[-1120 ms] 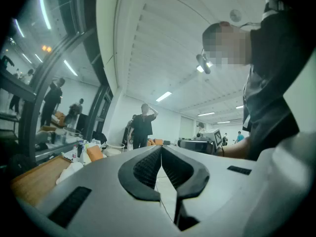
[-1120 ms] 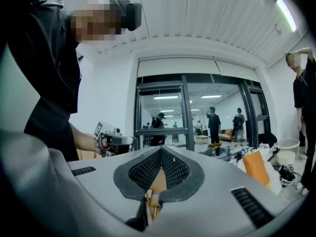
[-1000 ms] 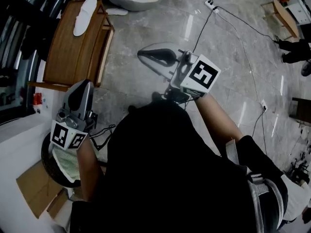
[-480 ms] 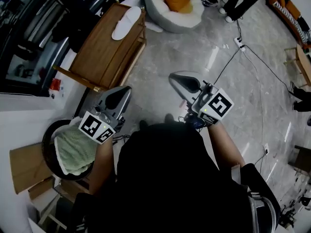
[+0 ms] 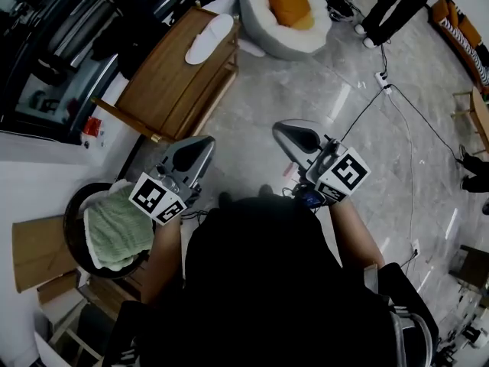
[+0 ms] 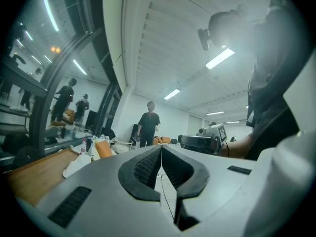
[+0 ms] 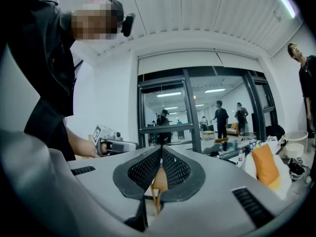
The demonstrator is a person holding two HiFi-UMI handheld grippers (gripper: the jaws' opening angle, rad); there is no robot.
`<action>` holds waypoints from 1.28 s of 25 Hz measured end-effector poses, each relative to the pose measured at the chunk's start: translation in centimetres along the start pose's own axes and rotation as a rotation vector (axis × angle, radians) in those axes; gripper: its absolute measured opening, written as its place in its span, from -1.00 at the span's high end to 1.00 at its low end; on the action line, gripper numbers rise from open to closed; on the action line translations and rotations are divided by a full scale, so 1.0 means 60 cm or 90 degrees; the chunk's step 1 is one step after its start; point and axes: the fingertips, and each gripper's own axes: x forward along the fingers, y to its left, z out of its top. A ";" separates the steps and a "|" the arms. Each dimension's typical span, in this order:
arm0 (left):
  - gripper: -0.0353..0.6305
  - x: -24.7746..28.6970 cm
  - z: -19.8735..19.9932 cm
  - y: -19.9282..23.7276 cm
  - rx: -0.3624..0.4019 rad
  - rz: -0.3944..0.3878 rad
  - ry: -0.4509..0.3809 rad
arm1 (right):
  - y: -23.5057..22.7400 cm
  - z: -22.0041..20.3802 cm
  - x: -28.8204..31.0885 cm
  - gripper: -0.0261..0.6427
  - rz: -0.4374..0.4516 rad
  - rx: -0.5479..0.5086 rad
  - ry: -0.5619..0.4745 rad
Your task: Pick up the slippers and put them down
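A white slipper lies on the wooden table at the upper left of the head view; in the left gripper view the slipper rests on the table ahead to the left. A second white shape lies on the floor beside the table; I cannot tell what it is. My left gripper is shut and empty, held level short of the table. My right gripper is also shut and empty, over bare floor. Each gripper shows in the other's view, the right one and the left one.
A white beanbag with an orange cushion sits beyond the table. A round black basket with a green towel stands by my left side. Cables and a power strip cross the marble floor. People stand at the far right.
The head view has swung, so the table and beanbag now sit lower and further right. Both grippers have stayed shut and empty in front of my body.
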 end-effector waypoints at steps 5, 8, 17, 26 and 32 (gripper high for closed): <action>0.86 0.009 0.000 -0.005 0.002 0.009 0.002 | -0.008 -0.004 -0.011 0.84 0.005 0.007 0.002; 0.86 0.013 0.002 -0.007 0.006 0.015 0.004 | -0.014 -0.002 -0.013 0.85 0.009 0.009 -0.002; 0.86 0.031 -0.008 -0.024 0.004 0.035 0.012 | -0.032 -0.009 -0.035 0.84 0.027 0.015 -0.006; 0.86 0.049 -0.014 -0.049 0.003 0.074 0.015 | -0.054 -0.008 -0.069 0.84 0.053 0.025 -0.023; 0.86 0.062 -0.027 -0.073 0.000 0.100 0.024 | -0.066 -0.025 -0.103 0.84 0.068 0.041 -0.022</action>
